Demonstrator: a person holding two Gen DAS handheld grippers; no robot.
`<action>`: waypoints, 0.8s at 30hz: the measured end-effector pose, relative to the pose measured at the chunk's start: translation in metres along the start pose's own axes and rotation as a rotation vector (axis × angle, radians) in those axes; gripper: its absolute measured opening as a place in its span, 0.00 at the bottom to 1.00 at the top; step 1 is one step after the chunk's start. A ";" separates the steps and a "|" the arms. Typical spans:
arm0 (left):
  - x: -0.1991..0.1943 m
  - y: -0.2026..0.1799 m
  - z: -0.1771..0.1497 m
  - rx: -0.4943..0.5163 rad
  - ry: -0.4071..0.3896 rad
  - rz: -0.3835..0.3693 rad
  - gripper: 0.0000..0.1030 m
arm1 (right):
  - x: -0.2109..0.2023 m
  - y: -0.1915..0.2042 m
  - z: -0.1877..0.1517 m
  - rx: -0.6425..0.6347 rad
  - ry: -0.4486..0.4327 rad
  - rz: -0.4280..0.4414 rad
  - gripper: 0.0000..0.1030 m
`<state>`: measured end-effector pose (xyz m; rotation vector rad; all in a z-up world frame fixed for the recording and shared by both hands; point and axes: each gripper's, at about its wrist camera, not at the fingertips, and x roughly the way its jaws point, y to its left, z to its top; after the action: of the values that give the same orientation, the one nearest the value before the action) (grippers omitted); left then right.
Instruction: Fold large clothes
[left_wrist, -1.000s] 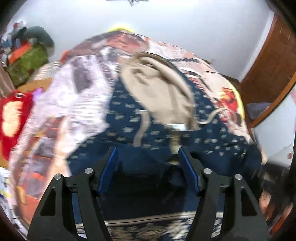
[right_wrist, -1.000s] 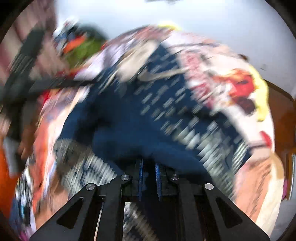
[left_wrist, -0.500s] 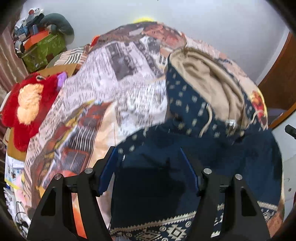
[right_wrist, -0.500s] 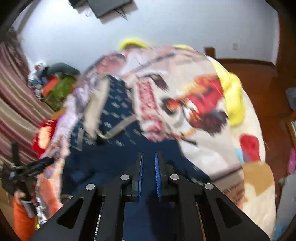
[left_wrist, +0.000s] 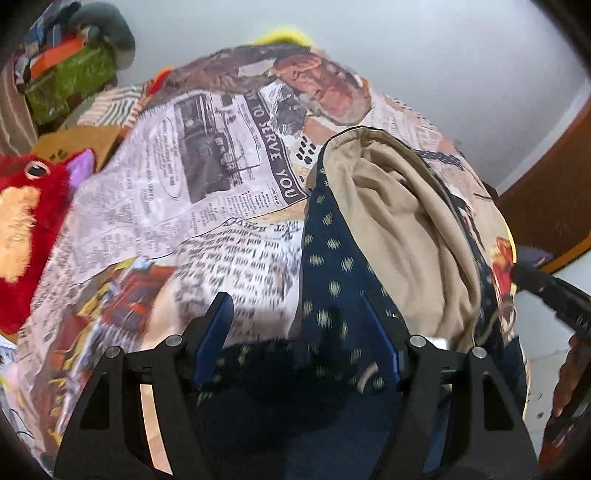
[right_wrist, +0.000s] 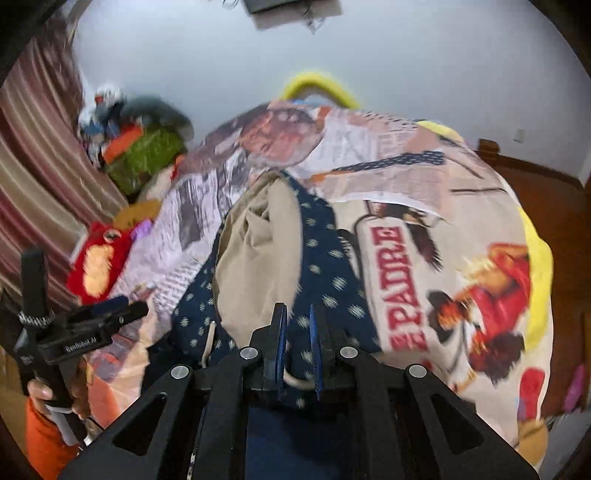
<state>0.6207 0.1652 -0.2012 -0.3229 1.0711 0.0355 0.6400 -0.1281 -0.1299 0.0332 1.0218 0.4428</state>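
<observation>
- Lower body of the navy hooded garment (left_wrist: 332, 258) hidden behind the left gripper (left_wrist: 297, 332), cut off at the frame's bottom edge.
- Red plush toy (left_wrist: 26, 221) cropped by the left edge.
- Bedspread print (right_wrist: 480, 295) smeared by motion at right; lettering only partly legible.
- Clutter pile (right_wrist: 140, 147) at upper left too blurred to identify.
- Hand (right_wrist: 55, 398) at lower left mostly hidden behind a black handle.

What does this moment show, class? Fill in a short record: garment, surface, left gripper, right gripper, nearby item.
garment: navy dotted hoodie with beige lining, spread hood-up
surface: newspaper-print bedspread
left gripper: left gripper open above the hoodie's edge, gripping nothing
right gripper: right gripper shut on navy fabric, drawstring beside its fingers
nearby item: red plush toy at the bed's side
</observation>
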 end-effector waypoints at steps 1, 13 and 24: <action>0.007 0.001 0.004 -0.010 0.007 -0.003 0.67 | 0.014 0.007 0.007 -0.027 0.025 -0.020 0.08; 0.092 0.002 0.032 -0.113 0.062 -0.058 0.76 | 0.111 -0.011 0.050 -0.032 0.081 -0.117 0.08; 0.084 -0.041 0.022 0.063 -0.035 0.030 0.10 | 0.128 -0.027 0.034 -0.086 0.036 -0.371 0.95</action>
<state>0.6881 0.1213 -0.2543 -0.2489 1.0402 0.0341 0.7342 -0.0990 -0.2229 -0.2385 1.0174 0.1485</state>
